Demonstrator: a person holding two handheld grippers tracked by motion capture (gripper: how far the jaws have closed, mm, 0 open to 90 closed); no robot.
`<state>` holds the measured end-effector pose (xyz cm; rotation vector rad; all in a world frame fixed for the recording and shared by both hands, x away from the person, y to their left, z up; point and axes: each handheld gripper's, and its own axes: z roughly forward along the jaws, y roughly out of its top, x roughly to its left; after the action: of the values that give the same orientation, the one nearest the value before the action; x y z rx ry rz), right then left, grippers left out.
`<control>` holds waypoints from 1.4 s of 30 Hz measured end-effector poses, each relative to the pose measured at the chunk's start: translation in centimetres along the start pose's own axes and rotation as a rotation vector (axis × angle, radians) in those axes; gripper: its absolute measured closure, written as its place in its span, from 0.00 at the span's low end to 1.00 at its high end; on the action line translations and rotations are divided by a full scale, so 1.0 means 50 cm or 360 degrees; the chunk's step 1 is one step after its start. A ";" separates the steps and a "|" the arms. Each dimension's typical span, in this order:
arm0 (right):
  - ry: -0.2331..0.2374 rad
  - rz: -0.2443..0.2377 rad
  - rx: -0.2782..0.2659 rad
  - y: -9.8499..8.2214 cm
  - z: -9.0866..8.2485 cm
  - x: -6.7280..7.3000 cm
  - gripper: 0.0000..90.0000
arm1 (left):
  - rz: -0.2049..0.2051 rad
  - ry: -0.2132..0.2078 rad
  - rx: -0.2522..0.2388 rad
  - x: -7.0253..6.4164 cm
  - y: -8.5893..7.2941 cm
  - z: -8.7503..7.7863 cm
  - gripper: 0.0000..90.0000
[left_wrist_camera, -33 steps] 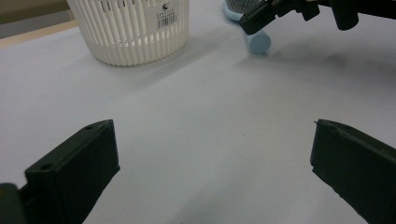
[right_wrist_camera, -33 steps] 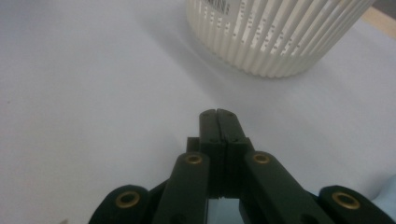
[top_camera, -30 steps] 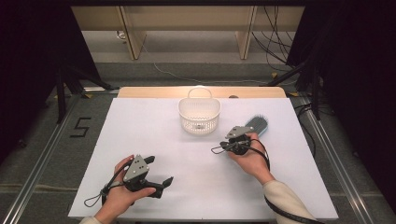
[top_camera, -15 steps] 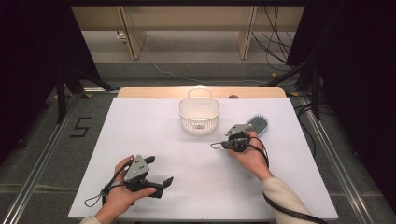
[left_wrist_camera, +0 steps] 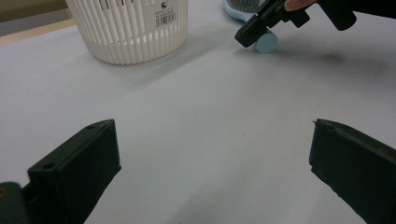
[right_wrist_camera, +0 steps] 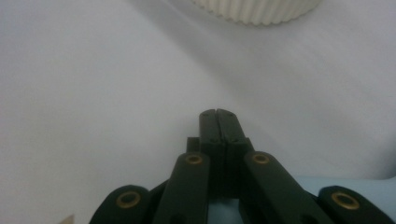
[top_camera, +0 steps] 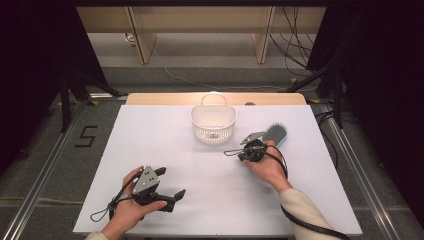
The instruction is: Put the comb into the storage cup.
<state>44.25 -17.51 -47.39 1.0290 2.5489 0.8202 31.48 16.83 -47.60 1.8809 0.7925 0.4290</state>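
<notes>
A white slatted basket (top_camera: 213, 123) stands at the back middle of the white table top (top_camera: 150, 135); it also appears in the left gripper view (left_wrist_camera: 130, 28). A light-blue hairbrush (top_camera: 275, 133) with grey bristles lies to its right. My right gripper (top_camera: 245, 152) hovers over the brush's handle end (left_wrist_camera: 266, 43), jaws pressed together with nothing between them (right_wrist_camera: 217, 115). The blue handle (right_wrist_camera: 327, 186) shows beneath its body. My left gripper (top_camera: 170, 182) rests near the front left edge, jaws wide apart and empty (left_wrist_camera: 212, 154).
The table's wooden far edge (top_camera: 165, 98) runs behind the basket. Cables (top_camera: 295, 55) lie on the floor beyond the table. Open white surface stretches between the two grippers.
The right hand has shifted very slightly over the brush's handle. The left hand, the basket and the brush have kept still.
</notes>
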 end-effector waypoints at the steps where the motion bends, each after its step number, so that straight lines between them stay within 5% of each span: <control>1: -0.0001 0.0000 0.0008 0.000 -0.001 0.001 1.00 | -0.0002 0.0002 0.0000 0.000 0.000 0.000 0.01; 13: 0.0035 0.0017 0.0158 -0.014 -0.022 -0.002 1.00 | -0.0004 0.0004 -0.0001 0.001 0.000 -0.002 0.01; 23: -0.0018 -0.0022 0.0277 -0.037 -0.045 -0.012 1.00 | -0.0006 0.0008 -0.0003 0.002 0.000 -0.004 0.01; 42: -0.0115 0.0053 0.0316 -0.088 -0.098 -0.048 1.00 | -0.0010 0.0011 -0.0005 0.002 0.000 -0.005 0.02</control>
<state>41.35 -23.75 -45.98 1.1399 2.5974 0.5349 31.40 17.07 -47.52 1.8746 0.8015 0.4331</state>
